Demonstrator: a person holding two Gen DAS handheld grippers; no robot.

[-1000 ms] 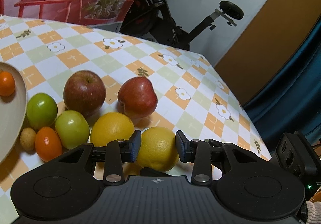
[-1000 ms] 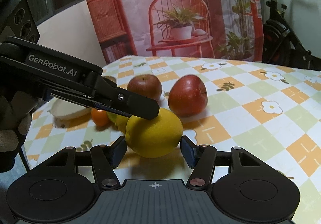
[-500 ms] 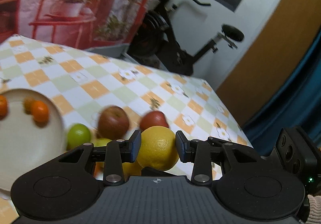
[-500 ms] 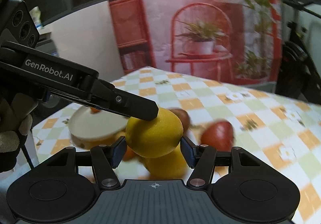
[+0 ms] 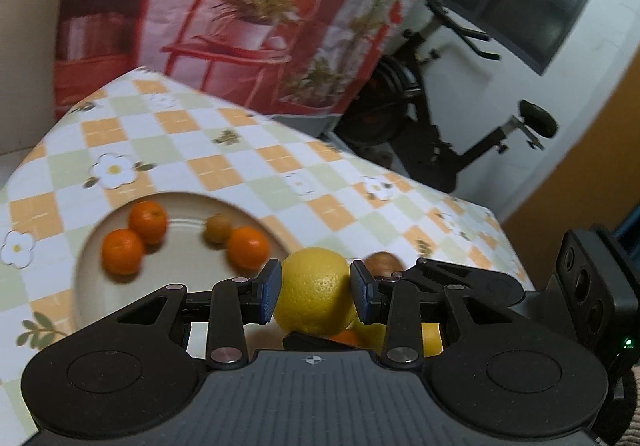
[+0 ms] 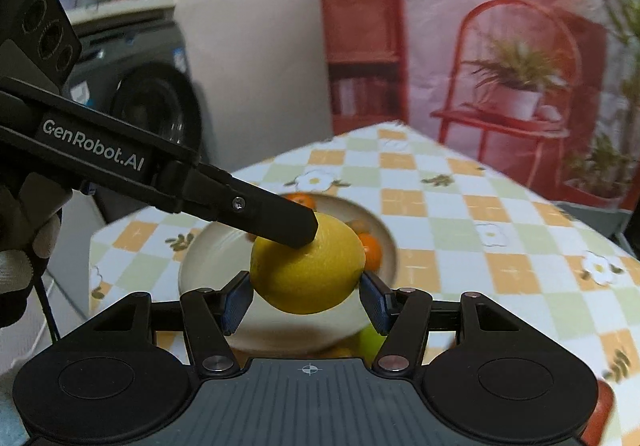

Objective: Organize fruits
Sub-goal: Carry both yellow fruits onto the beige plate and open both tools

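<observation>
Black claw (image 6: 307,296) with blue pads (image 6: 236,300), white "GenRobot.AI" lettering.

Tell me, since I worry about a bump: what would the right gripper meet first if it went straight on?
Probably the plate, past the lemon held by the right gripper; depth is unclear.

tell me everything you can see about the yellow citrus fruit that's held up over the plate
The yellow fruit is round to slightly oval, lemon-yellow, with a dimpled, faintly glossy peel. It is whole and unmarked. Both tongs clamp it at once: the right tongs press blue pads on its two sides, and the left tongs grip it too, one black finger lying across its top. It hangs in the air over the cream plate, touching nothing else.
</observation>
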